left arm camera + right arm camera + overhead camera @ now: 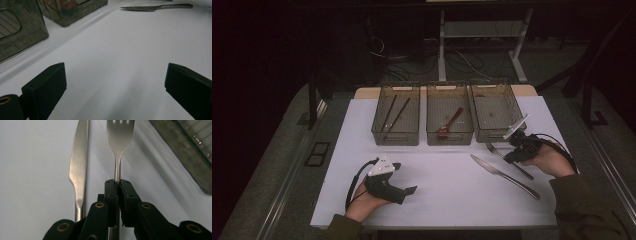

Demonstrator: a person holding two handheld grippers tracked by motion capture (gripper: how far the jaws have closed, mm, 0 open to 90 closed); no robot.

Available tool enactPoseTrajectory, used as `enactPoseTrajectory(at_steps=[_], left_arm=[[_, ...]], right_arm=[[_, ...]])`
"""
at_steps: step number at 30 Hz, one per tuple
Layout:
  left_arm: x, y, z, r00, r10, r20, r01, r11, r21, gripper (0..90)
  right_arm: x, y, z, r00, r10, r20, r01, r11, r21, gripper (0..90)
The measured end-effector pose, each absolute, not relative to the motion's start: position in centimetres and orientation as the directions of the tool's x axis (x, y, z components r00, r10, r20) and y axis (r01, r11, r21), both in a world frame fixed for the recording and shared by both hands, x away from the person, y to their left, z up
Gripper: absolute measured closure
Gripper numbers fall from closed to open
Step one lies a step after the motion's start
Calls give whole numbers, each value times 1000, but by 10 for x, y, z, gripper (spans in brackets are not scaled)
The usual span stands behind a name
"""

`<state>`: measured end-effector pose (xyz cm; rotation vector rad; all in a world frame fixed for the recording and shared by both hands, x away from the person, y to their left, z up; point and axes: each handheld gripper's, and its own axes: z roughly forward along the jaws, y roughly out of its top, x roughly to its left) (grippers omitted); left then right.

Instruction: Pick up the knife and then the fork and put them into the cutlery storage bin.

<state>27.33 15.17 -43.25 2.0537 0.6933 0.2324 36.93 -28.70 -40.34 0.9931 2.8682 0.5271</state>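
A smooth white surface (437, 185) spreads wide, with three translucent smoky bins at its far edge: the left bin (396, 116) holds dark slim chopsticks (395, 113), the middle bin (449, 115) a reddish spoon (451, 122), the right bin (496, 112) shows ribbed walls. On the right, a long polished steel knife (504, 175) lies flat, and just beside it the steel fork (120, 142), its narrow neck pinched between the pressed-together jaws of the right gripper (117, 182). Near left, the left gripper (115, 77) rests with blocky black jaws spread wide over bare surface.
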Motion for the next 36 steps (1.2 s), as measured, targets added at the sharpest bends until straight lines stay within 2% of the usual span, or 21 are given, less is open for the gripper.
enactPoseTrajectory(at_steps=[10, 21, 26, 36], left_arm=[[273, 151, -432, 823, 559, -102, 381, -409, 829, 32], [272, 152, -431, 821, 562, -99, 377, -404, 833, 32], [272, 152, -431, 820, 563, -98, 378, -405, 833, 32], [272, 152, -431, 821, 564, -93, 373, -407, 834, 32]], right_arm=[[370, -310, -379, -730, 675, 108, 608, 570, 553, 838], [376, -332, -345, -673, 725, 147, 536, 341, 772, 837], [388, -332, -333, -647, 750, 138, 517, 298, 802, 837], [421, -328, -317, -623, 775, 102, 488, 283, 826, 837]])
